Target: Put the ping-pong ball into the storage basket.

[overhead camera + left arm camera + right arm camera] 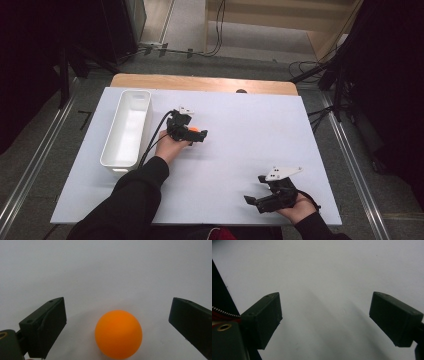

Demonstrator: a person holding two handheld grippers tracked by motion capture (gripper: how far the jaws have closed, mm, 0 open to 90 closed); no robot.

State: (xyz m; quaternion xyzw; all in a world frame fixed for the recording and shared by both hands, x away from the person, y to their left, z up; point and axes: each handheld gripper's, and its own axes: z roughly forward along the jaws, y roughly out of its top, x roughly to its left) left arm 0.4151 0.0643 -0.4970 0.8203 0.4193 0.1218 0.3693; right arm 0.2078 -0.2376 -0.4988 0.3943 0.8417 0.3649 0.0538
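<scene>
Now the left gripper (117, 322) spreads around an axisless orange ball (118, 334); right gripper (325, 320) spread, empty.

The worktop (240, 150) is covered by a smooth, matt white sheet over a wooden board. The orange ball (118, 334) is finished in smooth, matt plastic. The white bin (126, 128) is moulded in smooth, slightly glossy plastic.

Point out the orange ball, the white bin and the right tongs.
orange ball (118, 334): left gripper view, middle of the ball, between the open jaws.
white bin (113, 160): high view, near rim of the bin.
right tongs (254, 189): high view, midway between the fingertips.
</scene>
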